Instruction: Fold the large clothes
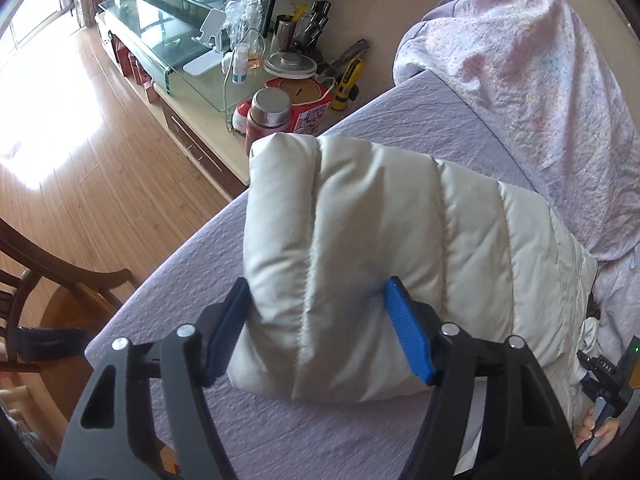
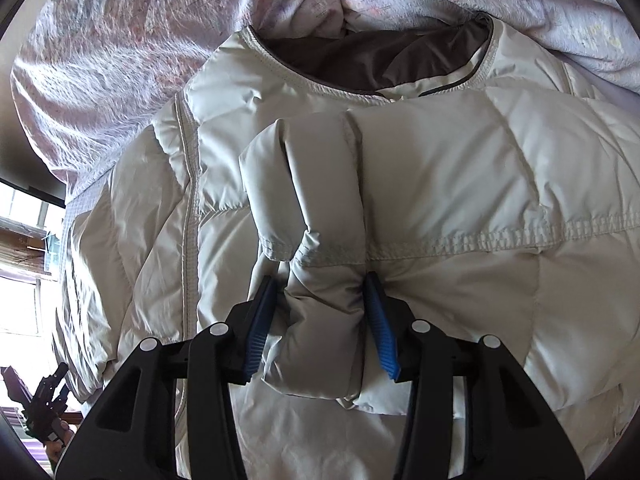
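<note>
The white puffer jacket [image 2: 420,184] lies spread on the lilac-sheeted bed [image 1: 420,120], its grey-lined collar toward the crumpled floral quilt [image 1: 520,60] heaped just behind it. The right gripper [image 2: 322,320] clamps a folded roll of the jacket's padding: both blue pads [image 2: 378,320] dent the fabric, and the pinched bundle rises above the rest of the jacket. The left gripper [image 1: 318,332] straddles the jacket's puffy folded end near the bed's edge; its blue pads [image 1: 408,332] sit against the padding on either side and appear to press in, gripping it. The jacket's far side runs out of the left wrist view, and its lower hem is hidden behind the right gripper's black body. Beyond the jacket, past the bed's edge, stands a cluttered cabinet [image 1: 192,128] whose small items are hard to make out
</note>
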Tool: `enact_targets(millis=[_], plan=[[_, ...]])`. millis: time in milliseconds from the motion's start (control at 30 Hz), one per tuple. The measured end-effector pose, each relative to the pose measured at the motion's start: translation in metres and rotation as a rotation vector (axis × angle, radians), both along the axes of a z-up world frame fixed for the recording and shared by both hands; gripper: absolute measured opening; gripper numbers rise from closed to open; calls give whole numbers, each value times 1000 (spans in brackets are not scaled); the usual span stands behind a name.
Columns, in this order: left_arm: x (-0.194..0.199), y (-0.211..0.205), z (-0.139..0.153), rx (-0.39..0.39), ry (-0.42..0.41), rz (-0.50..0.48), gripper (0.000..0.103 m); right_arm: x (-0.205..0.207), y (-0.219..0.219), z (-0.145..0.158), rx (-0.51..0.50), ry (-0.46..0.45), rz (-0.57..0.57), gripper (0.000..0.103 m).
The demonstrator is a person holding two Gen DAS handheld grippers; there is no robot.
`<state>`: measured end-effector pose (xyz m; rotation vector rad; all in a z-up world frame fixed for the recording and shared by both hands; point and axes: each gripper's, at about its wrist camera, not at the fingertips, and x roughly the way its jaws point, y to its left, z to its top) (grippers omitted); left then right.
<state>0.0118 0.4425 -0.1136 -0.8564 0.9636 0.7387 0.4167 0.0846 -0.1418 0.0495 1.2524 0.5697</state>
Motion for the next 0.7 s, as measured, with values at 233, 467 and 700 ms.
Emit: enact_targets(millis=[233,467,700], plan=[[-7,4,-1,19,-27,42,49,-1,-4,1,23,7,9,48],[5,1,12,4,-45,44,12,-2,-12,5,53,23,14,49],[44,-19,67,68,-122,-14,10,-10,-30,16,125,36,39,64]])
